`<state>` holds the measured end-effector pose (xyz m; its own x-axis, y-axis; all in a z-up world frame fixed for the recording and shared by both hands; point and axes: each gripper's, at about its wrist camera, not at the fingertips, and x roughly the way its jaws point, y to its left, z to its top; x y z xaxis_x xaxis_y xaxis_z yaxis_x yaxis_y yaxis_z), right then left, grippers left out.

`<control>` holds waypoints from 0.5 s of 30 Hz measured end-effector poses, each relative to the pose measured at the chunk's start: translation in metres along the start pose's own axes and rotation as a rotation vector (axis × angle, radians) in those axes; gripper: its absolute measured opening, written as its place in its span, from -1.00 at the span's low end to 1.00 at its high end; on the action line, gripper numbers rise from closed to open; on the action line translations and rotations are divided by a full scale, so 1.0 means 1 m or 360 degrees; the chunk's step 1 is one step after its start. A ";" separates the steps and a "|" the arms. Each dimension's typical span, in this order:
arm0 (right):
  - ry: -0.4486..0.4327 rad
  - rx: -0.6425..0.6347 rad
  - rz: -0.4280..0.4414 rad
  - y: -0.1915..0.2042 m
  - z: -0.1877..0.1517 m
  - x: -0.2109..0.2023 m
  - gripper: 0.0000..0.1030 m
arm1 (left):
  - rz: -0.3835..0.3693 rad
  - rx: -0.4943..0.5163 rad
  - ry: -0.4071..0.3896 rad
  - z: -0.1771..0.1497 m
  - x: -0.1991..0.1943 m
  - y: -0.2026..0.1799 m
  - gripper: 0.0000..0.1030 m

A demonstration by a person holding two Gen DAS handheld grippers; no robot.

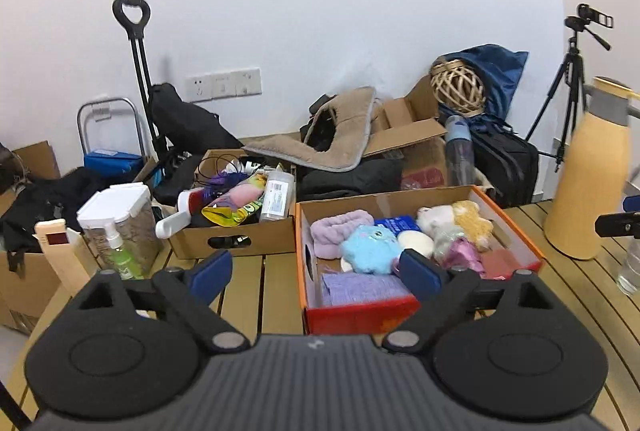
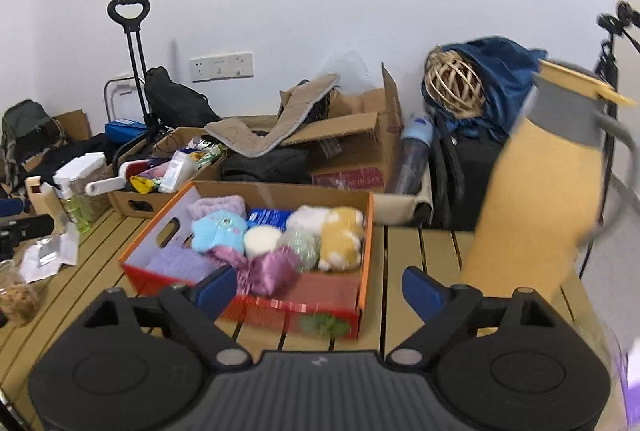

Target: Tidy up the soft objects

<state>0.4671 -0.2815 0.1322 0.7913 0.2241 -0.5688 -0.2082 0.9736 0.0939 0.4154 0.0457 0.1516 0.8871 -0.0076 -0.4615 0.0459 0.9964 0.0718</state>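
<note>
An orange shoebox [image 1: 362,313] [image 2: 366,251] sits on the slatted wooden table and holds the soft things: a light blue plush [image 1: 370,249] [image 2: 218,233], a lilac headband [image 1: 338,231] [image 2: 218,207], a white and yellow plush [image 1: 460,221] [image 2: 338,233], a purple satin piece [image 2: 270,271], a lilac cloth [image 1: 360,289] [image 2: 176,263] and a white round puff [image 1: 416,241] [image 2: 262,239]. My left gripper [image 1: 316,273] hovers open in front of the box, nothing between its blue pads. My right gripper [image 2: 320,285] is open too, above the box's near edge, empty.
A brown carton [image 1: 232,237] [image 2: 132,201] of bottles and packets stands left of the shoebox. A tall yellow jug [image 1: 588,171] [image 2: 540,187] stands at the right. A spray bottle [image 1: 120,251], a lidded canister [image 1: 118,215] and a jar [image 2: 16,295] crowd the left. Boxes and bags lie behind.
</note>
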 end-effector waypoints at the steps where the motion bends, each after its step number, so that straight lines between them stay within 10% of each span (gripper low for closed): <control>1: -0.0013 0.0001 -0.0005 0.002 -0.005 -0.010 0.74 | -0.0004 -0.0011 -0.0020 -0.003 -0.010 -0.002 0.85; 15: -0.0429 -0.0050 0.0082 0.056 -0.166 -0.210 0.79 | 0.0014 -0.0175 -0.0342 -0.159 -0.248 -0.025 1.00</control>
<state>0.1937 -0.2817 0.1210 0.9028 0.2810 -0.3257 -0.2664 0.9597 0.0894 0.1209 0.0365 0.1237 0.9651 -0.0051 -0.2619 -0.0021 0.9996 -0.0270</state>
